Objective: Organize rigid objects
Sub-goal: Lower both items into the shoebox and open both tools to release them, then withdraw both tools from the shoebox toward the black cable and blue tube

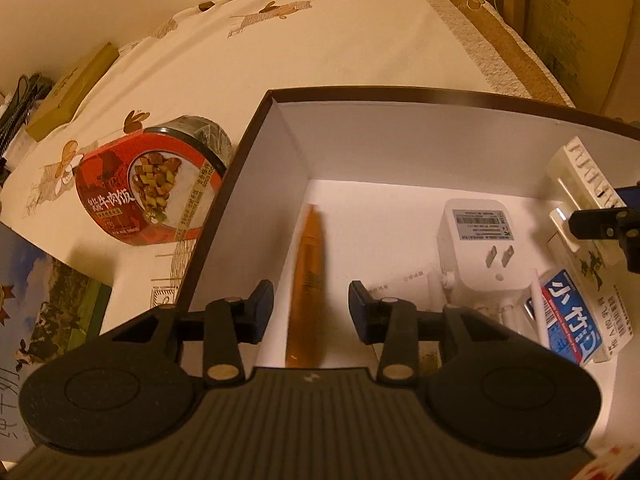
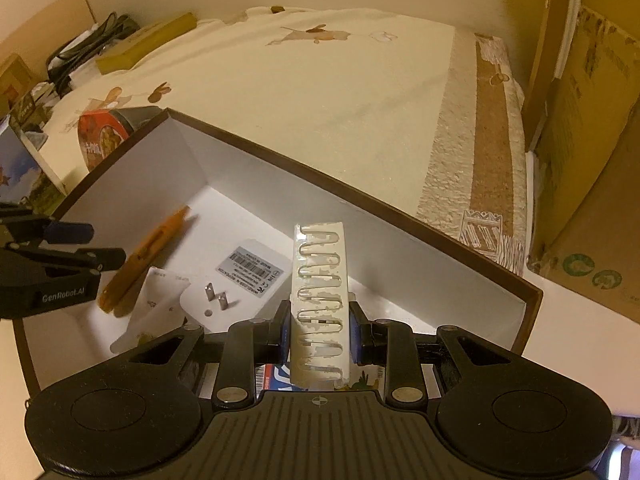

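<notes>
Cartoon-print tablecloth (image 1: pixel 320 52) under brown-rimmed box (image 1: pixel 400 94)

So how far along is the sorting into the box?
Done: orange pen, white plug adapter and blue-white packet lie in the box. In hand: right gripper grips the white slotted strip above it; left gripper open over the pen. Left: food bowl outside.

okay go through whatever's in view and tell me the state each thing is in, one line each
Box: lid off, partly filled.
Orange pen: lying flat in the box, free between the pads.
White plug adapter: lying in the box, prongs up.
White strip: clamped, over the box.
Meal bowl: outside the box, sealed.
Left gripper: open.
Right gripper: shut on the strip.
</notes>
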